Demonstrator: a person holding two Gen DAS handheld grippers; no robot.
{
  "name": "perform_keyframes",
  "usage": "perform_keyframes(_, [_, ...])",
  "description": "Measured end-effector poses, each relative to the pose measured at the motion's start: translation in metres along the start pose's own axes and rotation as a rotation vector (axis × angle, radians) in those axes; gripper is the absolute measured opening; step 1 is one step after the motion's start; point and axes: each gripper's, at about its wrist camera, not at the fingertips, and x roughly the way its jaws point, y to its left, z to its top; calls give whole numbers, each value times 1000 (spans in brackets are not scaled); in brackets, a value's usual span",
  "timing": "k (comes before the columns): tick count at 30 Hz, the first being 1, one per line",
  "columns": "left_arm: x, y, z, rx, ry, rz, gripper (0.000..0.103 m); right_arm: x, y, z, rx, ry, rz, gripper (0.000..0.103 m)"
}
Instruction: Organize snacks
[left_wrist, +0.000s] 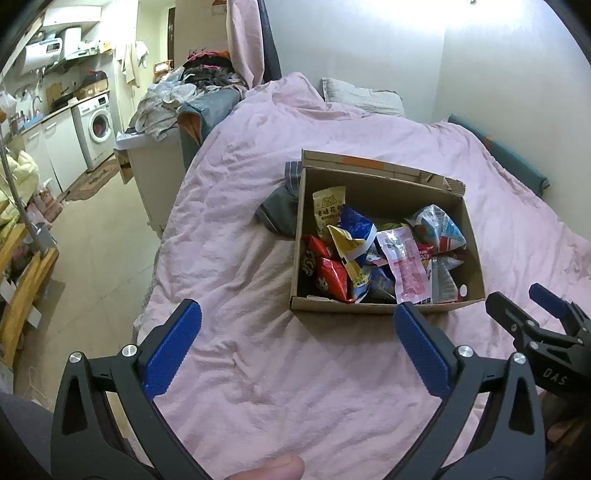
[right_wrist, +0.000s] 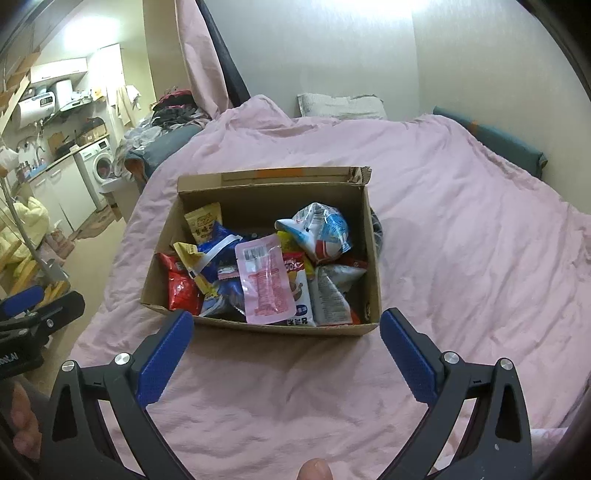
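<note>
- Hand-held gripper, left (left_wrist: 297, 323): your blue pads are spread wide with nothing between them, hovering over bare quilt just short of the box's near wall.
- Hand-held gripper, right (right_wrist: 286, 328): likewise spread and empty, aimed straight at the near wall; its tips also show at the right edge of the left view.
- Cardboard box (right_wrist: 258, 326): open-topped, sitting on the pink quilt of the bed (right_wrist: 461, 221), near the bed's left edge and about midway along it, flap folded back on the far side.
- Snacks: all packets in view lie inside the box, heaped loosely. A pink flat pouch (right_wrist: 264, 282) is on top toward the near wall; a red bag (right_wrist: 181, 288) fills the near left corner; a white-and-blue bag (right_wrist: 321, 230) sits far right; a yellow packet (right_wrist: 205, 221) leans far left.
- Stage, as judged: this fits a box awaiting sorting or one just filled; nothing settles which.
- Handling note: if you reach in, take a top packet by its flat sealed edge; puffed bags will slip or crush.
- Pose: both tools are level, side by side, pitched slightly down; your thumbs show at the lower frame edges.
</note>
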Motion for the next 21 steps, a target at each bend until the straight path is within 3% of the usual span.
perform_keyframes(21, [4,6,-3,-19,37,0,103,1,-7,0,12,-1,-17,103])
